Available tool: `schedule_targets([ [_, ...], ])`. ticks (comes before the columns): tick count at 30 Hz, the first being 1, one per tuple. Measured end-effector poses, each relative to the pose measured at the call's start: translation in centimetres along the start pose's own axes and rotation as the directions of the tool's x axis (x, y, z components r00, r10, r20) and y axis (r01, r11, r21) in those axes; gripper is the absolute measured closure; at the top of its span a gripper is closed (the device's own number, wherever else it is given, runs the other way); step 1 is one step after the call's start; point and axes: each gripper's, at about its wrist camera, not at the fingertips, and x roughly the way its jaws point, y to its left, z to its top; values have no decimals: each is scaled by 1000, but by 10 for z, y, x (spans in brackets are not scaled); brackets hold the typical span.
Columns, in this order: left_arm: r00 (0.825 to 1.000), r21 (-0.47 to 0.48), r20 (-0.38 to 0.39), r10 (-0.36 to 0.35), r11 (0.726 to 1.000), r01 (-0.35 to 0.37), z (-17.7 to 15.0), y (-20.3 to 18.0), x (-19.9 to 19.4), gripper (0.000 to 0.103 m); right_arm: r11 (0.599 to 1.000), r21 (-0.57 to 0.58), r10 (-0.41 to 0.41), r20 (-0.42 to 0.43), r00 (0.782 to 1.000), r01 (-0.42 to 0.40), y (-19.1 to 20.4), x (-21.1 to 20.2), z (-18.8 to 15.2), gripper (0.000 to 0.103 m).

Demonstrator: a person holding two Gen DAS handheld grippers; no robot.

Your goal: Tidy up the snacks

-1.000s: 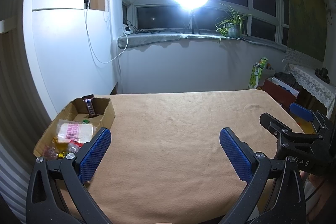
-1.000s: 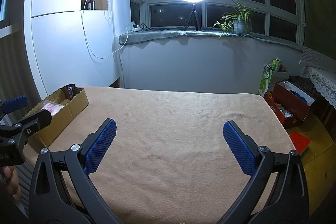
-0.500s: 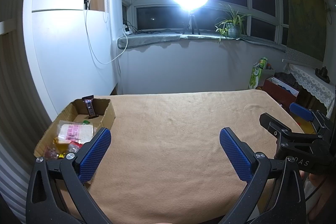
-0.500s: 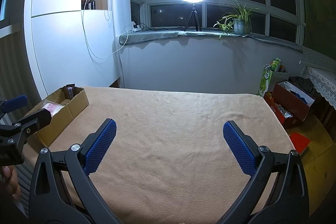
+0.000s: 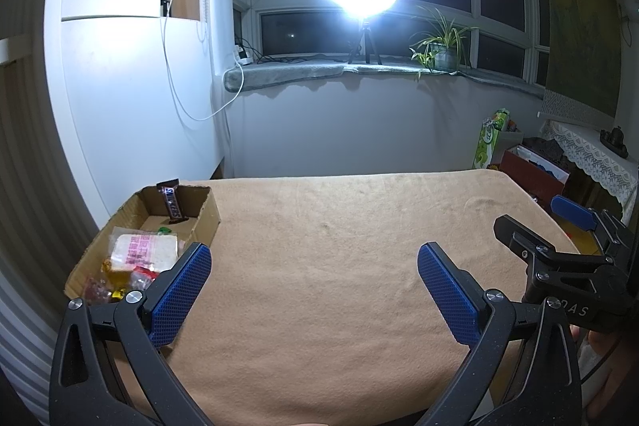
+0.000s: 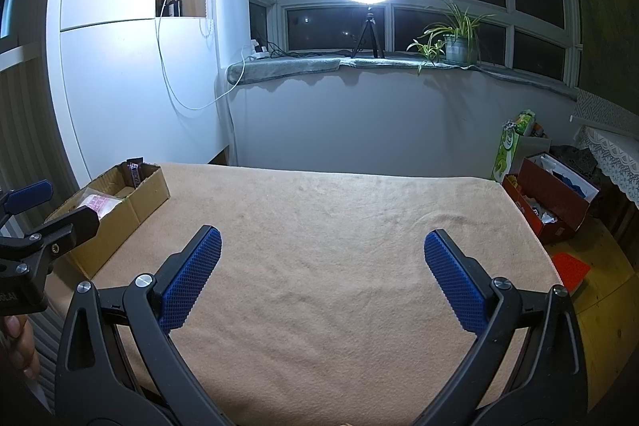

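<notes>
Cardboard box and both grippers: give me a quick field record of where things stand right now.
box: cardboard box, open top, at the table's left edge
contents: Snickers bar leaning on the far wall; white bread packet; small wrapped candies
table: tan cloth, no snacks on it
left gripper: open, empty
right gripper: open, empty

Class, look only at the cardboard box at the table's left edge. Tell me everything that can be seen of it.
The cardboard box is a shallow, open-topped tray of brown corrugated card, its cut rim slightly ragged. It rests on the tan cloth at the table's left edge. A Snickers bar leans upright against its far wall. Nearer lie a clear bag with pink print and small bright wrapped sweets. Neither gripper touches it.
</notes>
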Motion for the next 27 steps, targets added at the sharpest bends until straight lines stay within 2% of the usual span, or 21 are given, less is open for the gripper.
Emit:
schedule_targets([
  [22, 1000, -9, -12, -3, 1000, 3, -4, 2, 3, 0, 1000, -3, 6, -7, 1000, -6, -5, 1, -3, 0],
  [27, 1000, -1, 18, 20, 1000, -20, -6, -1, -2, 0, 1000, -3, 5, -8, 1000, -5, -5, 1, -2, 0],
])
